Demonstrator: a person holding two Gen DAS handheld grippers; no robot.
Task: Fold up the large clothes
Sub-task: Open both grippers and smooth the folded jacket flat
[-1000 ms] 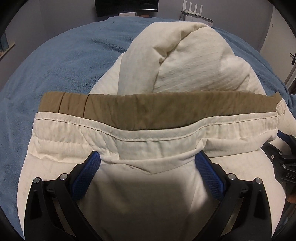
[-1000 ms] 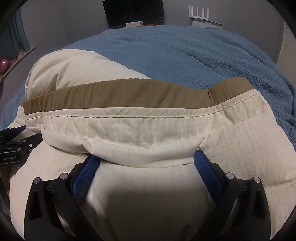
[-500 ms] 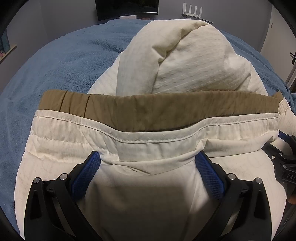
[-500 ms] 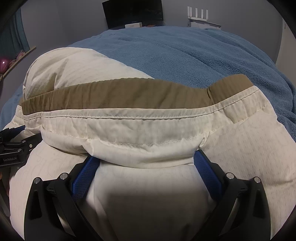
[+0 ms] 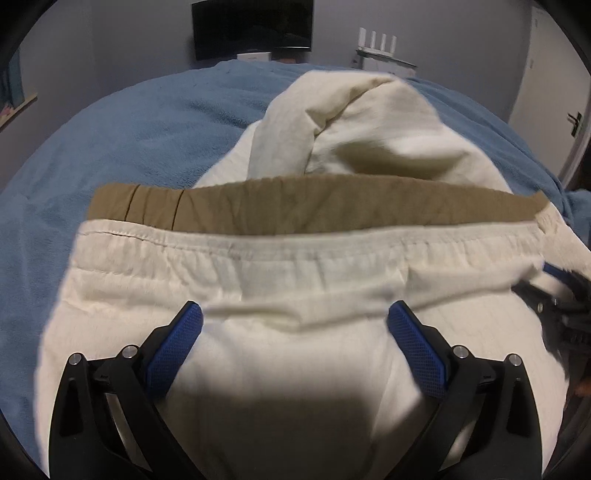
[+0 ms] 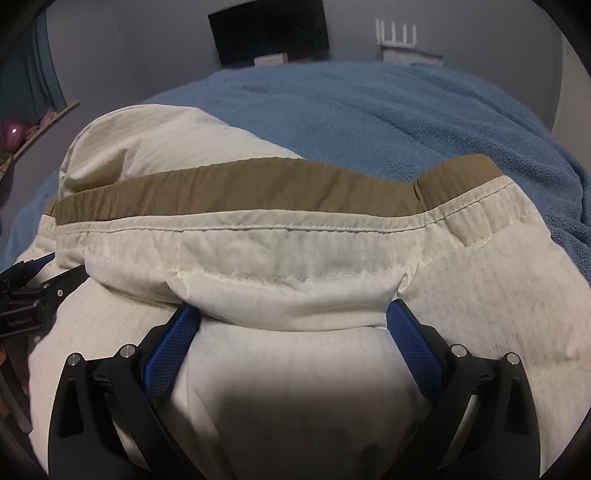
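A cream-white garment [image 5: 295,266] with a tan inner waistband [image 5: 295,206] lies on a blue blanket [image 5: 129,147]; it also shows in the right wrist view [image 6: 295,258], with the tan waistband [image 6: 240,195]. My left gripper [image 5: 295,325] is open, its blue pads [image 5: 177,343] wide apart, with the hem fold draped between and over them. My right gripper [image 6: 295,325] is open the same way, blue pads [image 6: 413,339] either side of the fold. Each gripper shows at the edge of the other's view: the right one [image 5: 565,306], the left one [image 6: 29,295].
The blue blanket [image 6: 406,118] covers the bed all around the garment. A dark screen [image 5: 253,27] and a white router [image 5: 376,40] stand at the far wall. A door with a handle [image 5: 574,122] is at the right; a shelf [image 6: 33,129] is at the left.
Both views have pulled back and up a little, with motion blur. The bunched cream part beyond the waistband has shifted and creased. The jaws stay wide apart.
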